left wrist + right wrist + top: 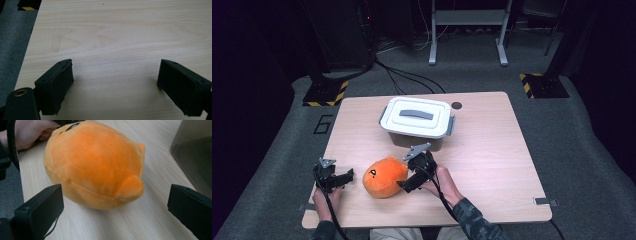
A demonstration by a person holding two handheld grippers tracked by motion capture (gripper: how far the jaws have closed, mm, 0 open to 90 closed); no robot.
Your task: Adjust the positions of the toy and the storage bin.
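Right claw point(115, 202) gaping wide at the plush point(95, 162), nothing gripped, lined up to grab; left claw point(115, 85) wide, empty, parked aside.

Left hand-held gripper point(343, 176), right hand-held gripper point(404, 172): jaws apart.

A pale wooden table point(492, 165), its top rounded at the corners, with a small dark round hole point(456, 106) near the far edge and metal brackets point(545, 201) at the near edge. Toward the far side, a grey plastic box point(417, 120) under a white clip-on lid point(417, 116) with a grey handle, side latches down. Beyond, grey carpet point(592, 150), black cables point(407, 75) trailing across it, two black-and-yellow striped base plates point(326, 93), and the white legs of a frame point(467, 30).
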